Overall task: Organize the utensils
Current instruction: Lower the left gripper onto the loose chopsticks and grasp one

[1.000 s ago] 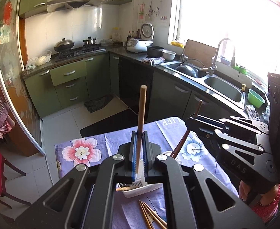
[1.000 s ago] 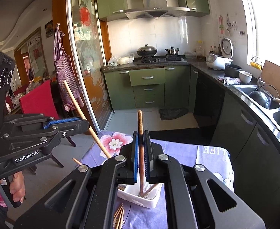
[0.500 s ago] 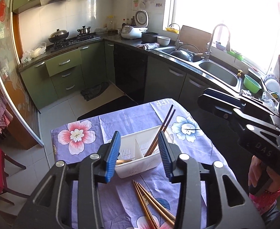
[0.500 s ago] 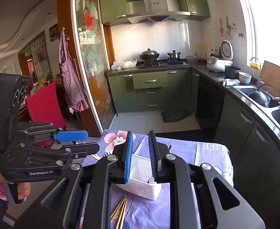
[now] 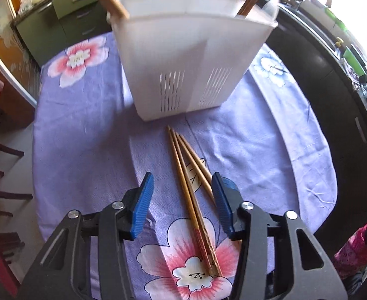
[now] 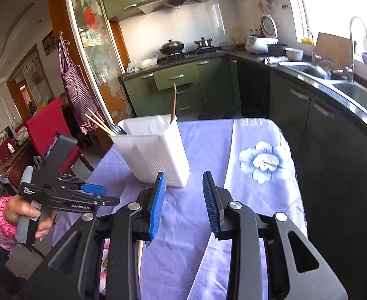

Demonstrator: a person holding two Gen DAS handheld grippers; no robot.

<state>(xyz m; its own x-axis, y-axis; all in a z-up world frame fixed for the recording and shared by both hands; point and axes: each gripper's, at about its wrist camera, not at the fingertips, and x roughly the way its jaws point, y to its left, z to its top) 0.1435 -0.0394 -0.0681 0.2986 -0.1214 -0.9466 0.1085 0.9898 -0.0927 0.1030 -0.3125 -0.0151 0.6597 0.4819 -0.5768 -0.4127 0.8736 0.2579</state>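
A white slotted utensil holder stands on the purple floral tablecloth, with chopsticks sticking out of both compartments. Three wooden chopsticks lie on the cloth in front of it. My left gripper is open, low over the cloth, its blue pads either side of the loose chopsticks. My right gripper is open and empty, hovering to the right of the holder. The left gripper also shows in the right wrist view, held by a hand.
The table's edges fall off close on all sides. A red chair stands to the left. Dark kitchen cabinets and a sink counter run along the right. Green cabinets and a stove are at the back.
Both grippers opened and let their chopsticks drop into the holder. The left gripper then came down to the loose chopsticks on the cloth; the right gripper lowered beside the holder.
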